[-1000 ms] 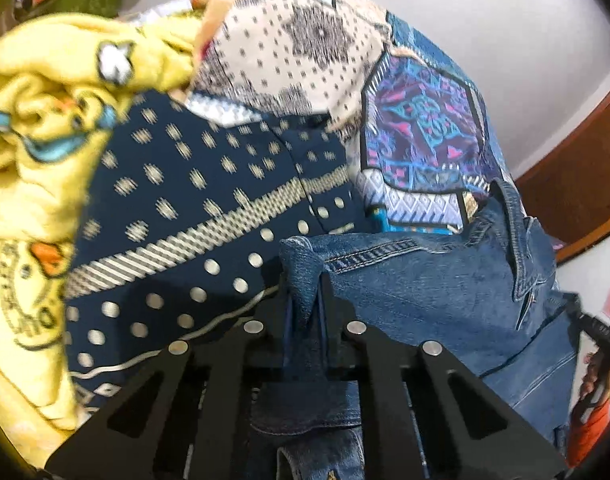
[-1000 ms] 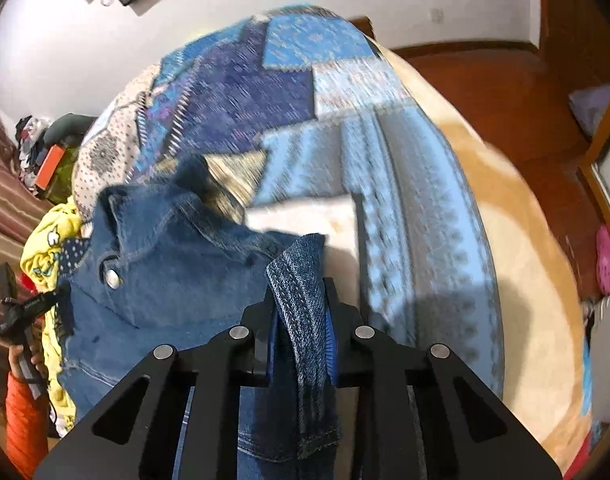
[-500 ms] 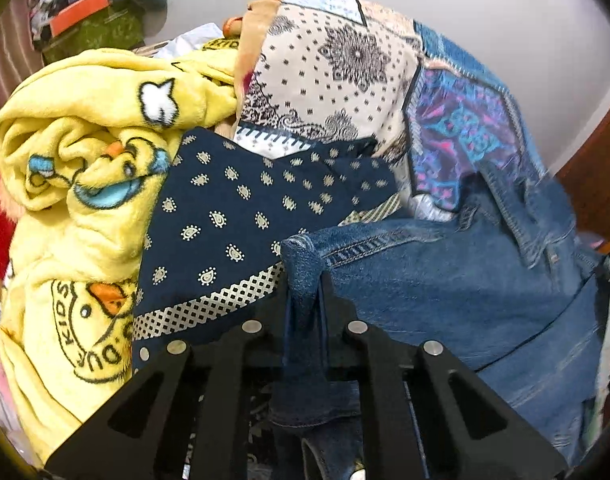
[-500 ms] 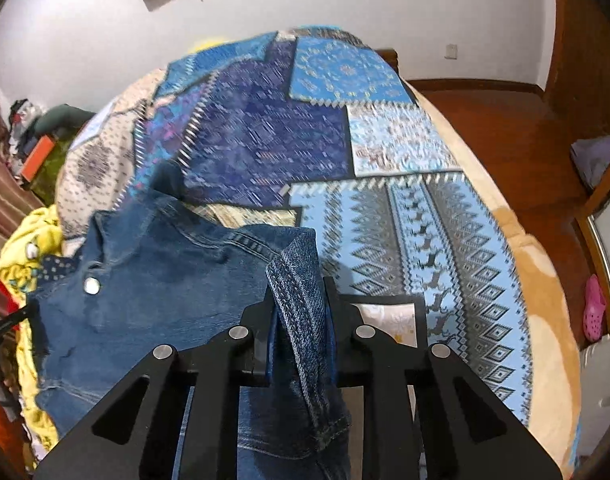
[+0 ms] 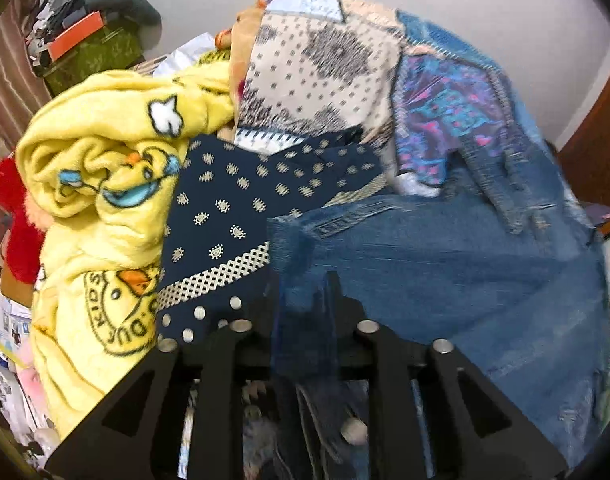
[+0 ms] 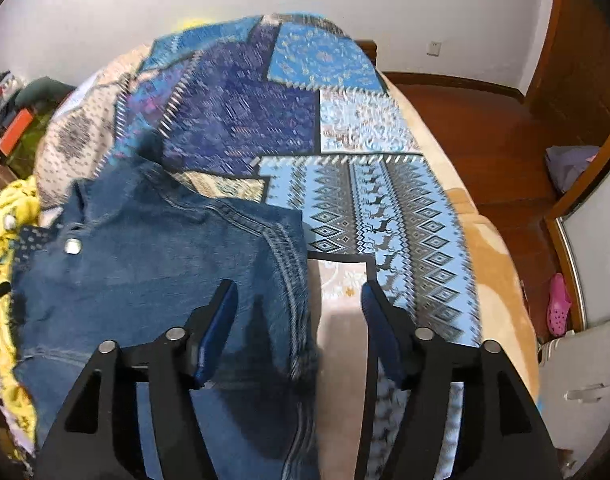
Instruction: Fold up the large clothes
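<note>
A blue denim jacket lies spread on the patchwork bed cover, its collar toward the far side. My right gripper is open above the jacket's right edge, which lies between the fingers, free of them. In the left wrist view my left gripper is shut on a fold of the denim jacket at its left edge.
A yellow duck-print blanket and a navy dotted cloth are piled left of the jacket. A red plush thing lies at the far left. Wooden floor and a pink shoe lie right of the bed.
My right gripper has opened and let go of the jacket's edge, which now lies flat on the bed. My left gripper still grips the denim and has shifted slightly.
</note>
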A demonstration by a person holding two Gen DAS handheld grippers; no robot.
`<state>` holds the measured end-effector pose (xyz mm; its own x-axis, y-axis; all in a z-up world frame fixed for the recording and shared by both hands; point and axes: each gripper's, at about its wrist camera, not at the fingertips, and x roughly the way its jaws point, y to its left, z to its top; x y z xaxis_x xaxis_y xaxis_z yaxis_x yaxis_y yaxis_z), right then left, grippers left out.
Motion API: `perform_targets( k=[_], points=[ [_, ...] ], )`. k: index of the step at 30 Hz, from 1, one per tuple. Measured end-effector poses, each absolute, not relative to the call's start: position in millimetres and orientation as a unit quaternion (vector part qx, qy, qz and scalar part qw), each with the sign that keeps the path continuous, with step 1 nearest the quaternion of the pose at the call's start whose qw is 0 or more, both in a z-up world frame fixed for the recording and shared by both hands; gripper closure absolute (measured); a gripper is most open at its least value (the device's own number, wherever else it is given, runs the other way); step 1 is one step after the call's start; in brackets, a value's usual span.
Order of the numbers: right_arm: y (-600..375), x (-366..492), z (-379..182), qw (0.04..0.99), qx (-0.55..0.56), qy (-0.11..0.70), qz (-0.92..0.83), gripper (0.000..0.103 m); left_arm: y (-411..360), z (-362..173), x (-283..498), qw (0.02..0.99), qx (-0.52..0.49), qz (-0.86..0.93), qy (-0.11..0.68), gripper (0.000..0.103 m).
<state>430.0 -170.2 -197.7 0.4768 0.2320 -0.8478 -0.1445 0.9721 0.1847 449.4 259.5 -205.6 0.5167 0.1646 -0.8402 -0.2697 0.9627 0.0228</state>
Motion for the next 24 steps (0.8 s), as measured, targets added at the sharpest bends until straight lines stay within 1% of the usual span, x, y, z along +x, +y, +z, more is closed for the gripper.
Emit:
perform_targets(
  k=[1,2,4,6,8,9,10,11,13,15,19,24],
  points=[
    [-172.7,422.2,-186.1,0.863,0.047,0.491,0.112,0.034,255.4,-196.2,443.6,0.873,-0.055,0.123,0.468,0.069],
    [-174.6,415.4,-176.2,0.867,0.048,0.482,0.113,0.031,250.5,-185.0,436.4,0.879,-0.051,0.122,0.458,0.066],
    [-176.1,403.4,-159.1,0.874,0.049,0.468,0.12,0.026,239.4,-164.8,423.0,0.889,-0.037,0.117,0.441,0.054],
    [-177.8,386.1,-138.4,0.881,0.05,0.452,0.129,0.022,227.8,-146.1,407.6,0.897,-0.024,0.11,0.427,0.048],
    [-178.9,367.7,-118.4,0.889,0.049,0.434,0.138,0.021,215.9,-128.4,389.2,0.905,-0.015,0.097,0.414,0.041],
    [-179.6,358.4,-110.5,0.892,0.046,0.426,0.142,0.02,212.0,-122.8,382.6,0.907,-0.011,0.095,0.41,0.035],
    [-180.3,345.8,-100.9,0.896,0.042,0.417,0.147,0.02,206.6,-116.3,372.4,0.91,-0.005,0.091,0.403,0.031],
    [-180.4,335.8,-93.9,0.899,0.037,0.41,0.151,0.02,201.4,-110.6,361.2,0.914,0.0,0.087,0.397,0.029],
    [-179.8,318.7,-84.7,0.903,0.029,0.398,0.16,0.019,193.0,-105.0,342.2,0.917,0.006,0.084,0.389,0.012],
    [-179.9,302.2,-80.5,0.905,0.02,0.391,0.165,0.017,185.9,-102.0,320.6,0.922,0.01,0.083,0.379,0.008],
    [-181.9,268.1,-85.0,0.906,0.002,0.384,0.175,0.013,181.8,-109.6,284.7,0.921,0.006,0.079,0.382,0.008],
    [-187.3,233.6,-114.7,0.893,-0.003,0.413,0.179,0.012,188.8,-145.1,244.4,0.907,-0.03,0.081,0.413,0.007]
  ],
)
